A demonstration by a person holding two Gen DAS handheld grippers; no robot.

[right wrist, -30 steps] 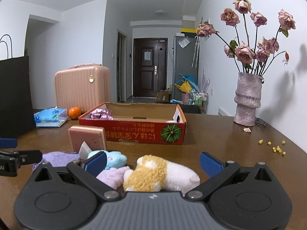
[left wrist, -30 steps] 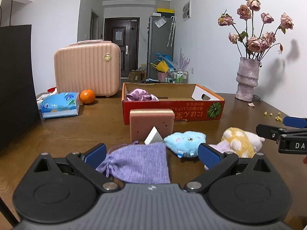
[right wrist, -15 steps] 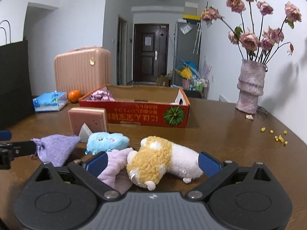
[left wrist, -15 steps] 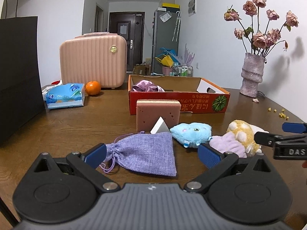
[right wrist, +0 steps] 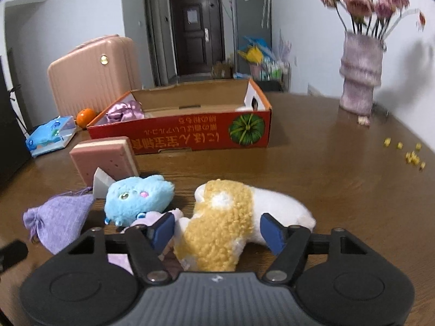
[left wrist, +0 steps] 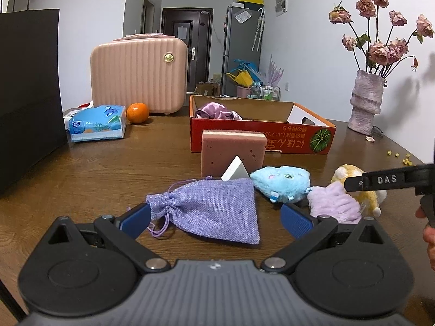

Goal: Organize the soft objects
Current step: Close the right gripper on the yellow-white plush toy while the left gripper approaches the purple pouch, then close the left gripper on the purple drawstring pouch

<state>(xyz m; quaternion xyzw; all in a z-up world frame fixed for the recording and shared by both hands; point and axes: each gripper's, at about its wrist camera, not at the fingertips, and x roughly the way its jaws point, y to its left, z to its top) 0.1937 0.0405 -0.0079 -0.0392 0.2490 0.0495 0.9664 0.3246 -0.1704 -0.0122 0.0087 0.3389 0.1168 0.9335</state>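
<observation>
Yellow-and-white plush [right wrist: 225,217] | we are closing right gripper [right wrist: 217,231] around it, pads not yet pressing | left gripper [left wrist: 214,217] gaping over purple pouch [left wrist: 214,206]

Left tongs [left wrist: 214,218] spread wide, right tongs [right wrist: 217,231] just been closing

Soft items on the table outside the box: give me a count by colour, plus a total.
Purple: 2 (drawstring pouch, fluffy purple piece)
Blue: 1 (blue plush)
Yellow and white: 1 (plush toy)
Pink: 1 (sponge)
Total: 5
</observation>
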